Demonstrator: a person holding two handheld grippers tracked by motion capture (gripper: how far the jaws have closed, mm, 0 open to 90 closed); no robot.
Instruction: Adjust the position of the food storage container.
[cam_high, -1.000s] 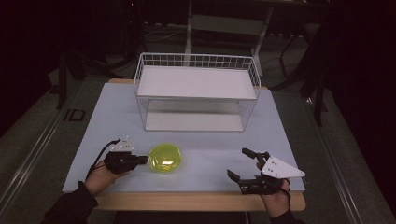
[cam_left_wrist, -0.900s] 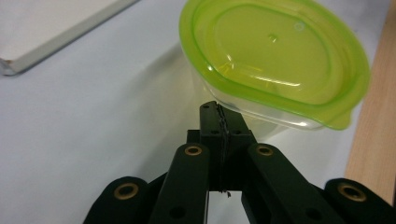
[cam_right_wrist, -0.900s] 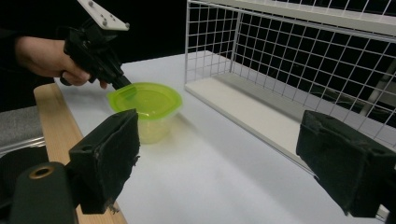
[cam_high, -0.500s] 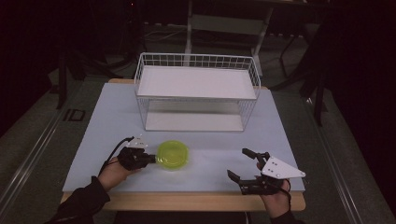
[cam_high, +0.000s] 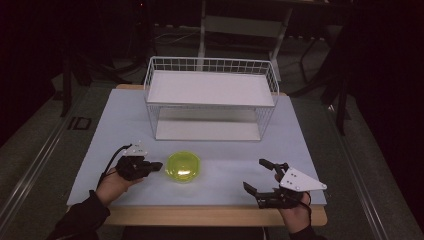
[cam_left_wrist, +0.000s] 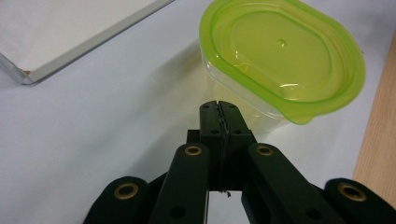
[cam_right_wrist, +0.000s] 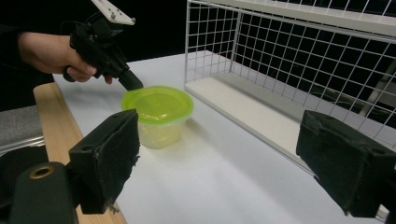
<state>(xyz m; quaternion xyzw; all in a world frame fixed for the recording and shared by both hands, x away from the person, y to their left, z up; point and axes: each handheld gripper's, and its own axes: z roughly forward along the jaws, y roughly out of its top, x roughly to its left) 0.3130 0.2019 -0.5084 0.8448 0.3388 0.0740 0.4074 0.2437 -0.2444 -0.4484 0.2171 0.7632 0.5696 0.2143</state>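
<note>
Dark surroundings frame a pale blue-white table top (cam_high: 125, 125) with a bare wooden edge on the person's side. At its far middle stands a white wire-mesh rack with two flat white shelves (cam_high: 210, 87), open at the front, which would let something slide onto the lower shelf without lifting it over the mesh.

Near the front of the table, left of centre, sits a small clear plastic tub with a translucent lime-green lid (cam_high: 183, 166). It stands upright with its lid seated, well short of the rack and within easy reach of either hand.

The left gripper (cam_left_wrist: 219, 108) lies low beside the tub with its two black jaws pressed together and nothing between them. Their joined tip sits just beside the tub's clear wall, under the lid's overhanging rim; I cannot tell whether it touches. That closed, pointed pose looks suited to nudging the tub or prying under the lid's lip, not to clasping it.

The right gripper (cam_high: 260, 176) rests near the front right of the table, well apart from the tub, its jaws spread wide and empty. Facing the tub that way, it seems held ready to steady or take it.
</note>
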